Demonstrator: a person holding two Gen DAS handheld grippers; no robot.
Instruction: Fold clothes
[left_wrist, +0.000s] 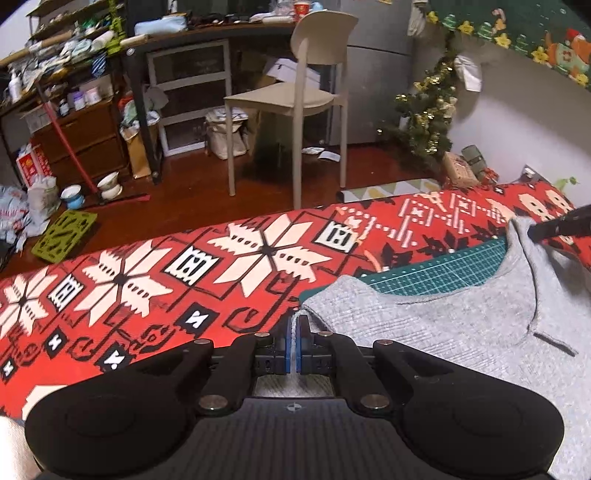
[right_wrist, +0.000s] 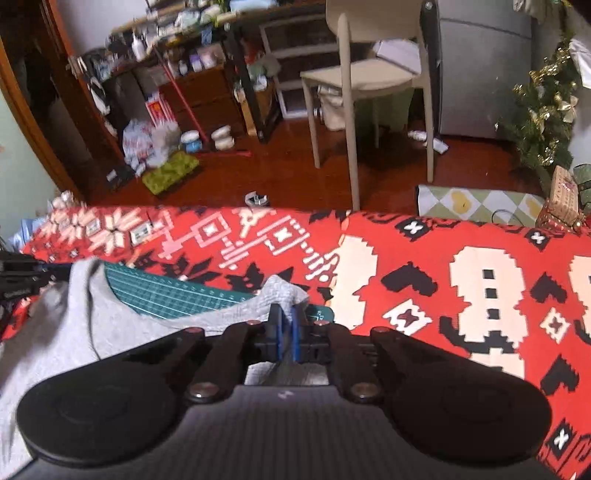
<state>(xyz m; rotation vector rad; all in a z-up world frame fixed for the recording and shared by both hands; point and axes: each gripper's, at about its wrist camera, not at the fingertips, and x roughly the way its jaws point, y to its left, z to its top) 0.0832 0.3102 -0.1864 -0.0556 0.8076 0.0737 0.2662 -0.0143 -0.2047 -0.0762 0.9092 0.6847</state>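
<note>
A red cloth (left_wrist: 147, 280) with white snowflake and black patterns is covering the bench, and a green cutting mat (left_wrist: 443, 269) is lying on it. Beyond the bench's far edge a dark wooden floor (left_wrist: 207, 195) is showing, with a beige chair (left_wrist: 295, 96) standing on it. Behind the chair a dark desk (left_wrist: 207, 33) is carrying clutter, and to the right of the chair a small decorated tree (left_wrist: 428, 110) is standing against the wall.

The grey garment (left_wrist: 461, 332) is lying partly over the cutting mat, its neckline curving around the mat's visible part. The left gripper (left_wrist: 294, 325) is pinching a corner of the garment just left of the mat, its jaws closed on a thin fold of grey fabric. The right gripper (right_wrist: 284, 314) is clamping a bunched grey corner on the mat's other side, its jaws nearly together on the cloth.

The left wrist view is showing a green festive hanging (left_wrist: 517, 33) on the wall above the tree, and the black tip of the right gripper beside the garment's raised shoulder. The right wrist view alone is showing a brown door frame (right_wrist: 33, 122) far left of the chair and a checked floor mat (right_wrist: 476, 203) beyond the bench.
</note>
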